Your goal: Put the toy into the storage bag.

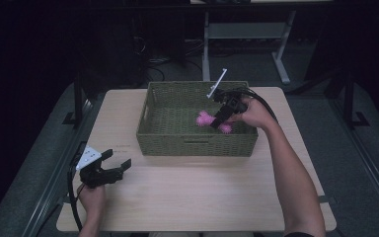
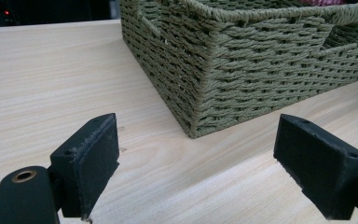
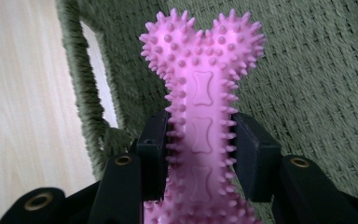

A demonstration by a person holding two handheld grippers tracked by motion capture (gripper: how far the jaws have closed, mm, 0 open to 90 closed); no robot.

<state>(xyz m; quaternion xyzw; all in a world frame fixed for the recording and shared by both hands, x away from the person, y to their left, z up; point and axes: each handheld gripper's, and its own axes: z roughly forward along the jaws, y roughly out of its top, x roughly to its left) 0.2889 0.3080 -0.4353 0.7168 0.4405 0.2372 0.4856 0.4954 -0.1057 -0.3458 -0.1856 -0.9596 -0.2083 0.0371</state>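
A pink spiky bone-shaped toy (image 1: 206, 118) hangs over the inside of the green woven basket (image 1: 150, 129). My right gripper (image 1: 218, 119) is shut on the toy's shaft, above the right half of the basket. In the right gripper view the pink toy (image 3: 203, 88) rises between the two black pads (image 3: 256, 156), with the basket's floor (image 3: 317, 84) behind it. My left gripper (image 1: 117, 164) is open near the table's front left corner, nothing between its jaws. In the left gripper view it (image 2: 196, 161) points at the basket's near corner (image 2: 205, 88).
The light wooden table (image 1: 197, 192) has bare room in front of the basket and to its left. The basket has handle cut-outs in its walls. Beyond the table stand a grey desk frame (image 1: 246, 34) and cables on a dark floor.
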